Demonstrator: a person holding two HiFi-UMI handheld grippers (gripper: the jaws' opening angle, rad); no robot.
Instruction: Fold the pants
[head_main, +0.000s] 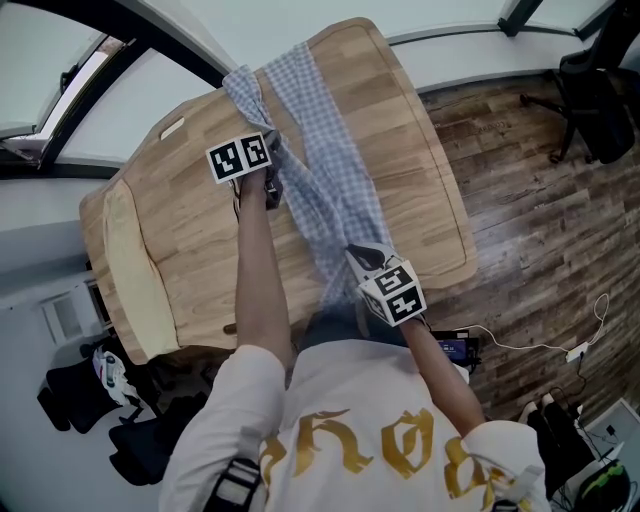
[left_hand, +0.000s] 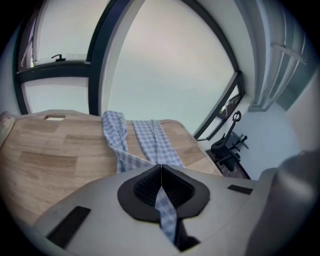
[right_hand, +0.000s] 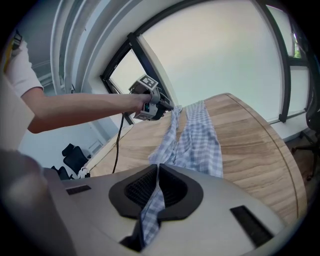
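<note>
Blue-and-white checked pants lie on a light wooden table.

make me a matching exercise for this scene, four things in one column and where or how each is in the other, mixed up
1 left gripper
2 right gripper
3 pants
4 office chair

a on the wood floor beside the table
b shut on the pants at the table's near edge
c laid lengthwise along the table
d shut on the pants farther up the table

Pairs: 1-d, 2-b, 3-c, 4-a
</note>
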